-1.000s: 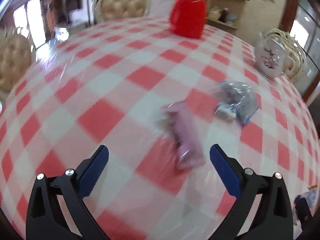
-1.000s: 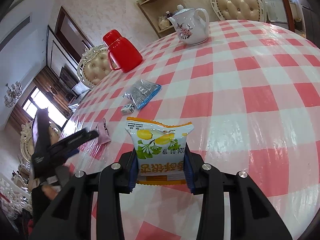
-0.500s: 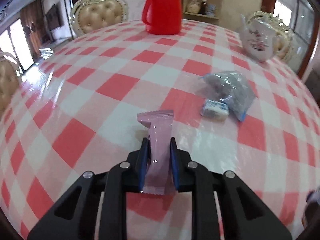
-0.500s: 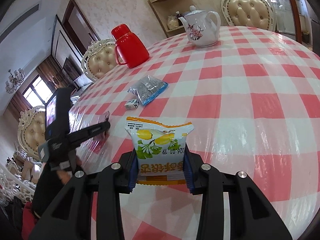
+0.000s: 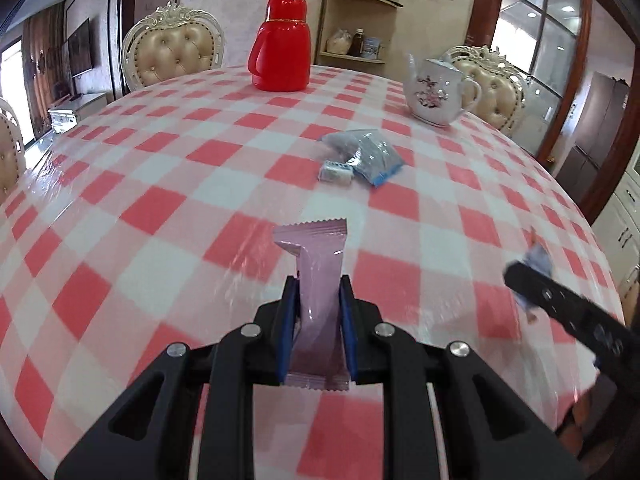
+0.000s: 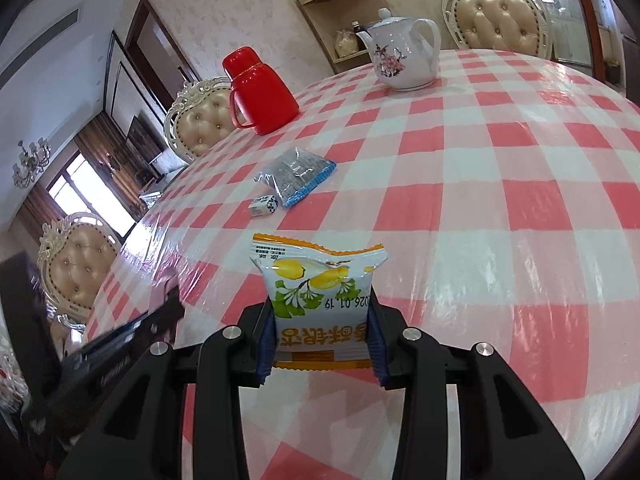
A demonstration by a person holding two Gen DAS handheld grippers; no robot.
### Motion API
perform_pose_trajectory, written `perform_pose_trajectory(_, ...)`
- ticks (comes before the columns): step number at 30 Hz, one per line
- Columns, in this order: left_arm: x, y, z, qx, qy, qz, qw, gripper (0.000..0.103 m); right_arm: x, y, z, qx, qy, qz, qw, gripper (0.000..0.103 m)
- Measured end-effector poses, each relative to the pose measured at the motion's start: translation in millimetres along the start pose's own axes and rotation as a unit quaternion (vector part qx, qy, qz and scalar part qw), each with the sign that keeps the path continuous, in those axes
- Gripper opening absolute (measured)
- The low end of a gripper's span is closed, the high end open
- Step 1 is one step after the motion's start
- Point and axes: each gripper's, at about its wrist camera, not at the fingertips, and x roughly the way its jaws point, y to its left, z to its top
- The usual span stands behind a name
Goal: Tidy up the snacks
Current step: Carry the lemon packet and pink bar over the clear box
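My left gripper point(image 5: 318, 320) is shut on a long pink snack packet point(image 5: 320, 280) and holds it above the checked table. My right gripper point(image 6: 322, 336) is shut on a white and orange lemon-print snack packet point(image 6: 318, 292), also held above the table. A clear and blue bag of dark snacks point(image 5: 370, 152) lies mid-table with a small white packet point(image 5: 336, 172) beside it; both show in the right wrist view too, the bag point(image 6: 296, 174) and the small packet point(image 6: 264, 206). The right gripper shows blurred at the right of the left view point(image 5: 560, 308).
A red thermos jug point(image 5: 282, 46) and a white flowered teapot point(image 5: 436, 94) stand at the far side of the red-and-white checked table point(image 5: 160, 184). Cream tufted chairs point(image 5: 176, 54) ring the table. A wall shelf point(image 5: 356, 24) with jars is behind.
My left gripper closed on the pink packet that lay on the table and lifted it. The right gripper kept hold of the lemon packet and shifted a little.
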Motion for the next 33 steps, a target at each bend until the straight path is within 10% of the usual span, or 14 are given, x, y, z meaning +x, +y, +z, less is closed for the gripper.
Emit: perform_pose_trajectory(33, -128.6, 50.8, -112.7, -0.050, -0.029, -0.010, 0.9983, 0.021, -65.3, 62.2, -116.5, 0.060, 0.047, 0.102, 0.992, 0.038)
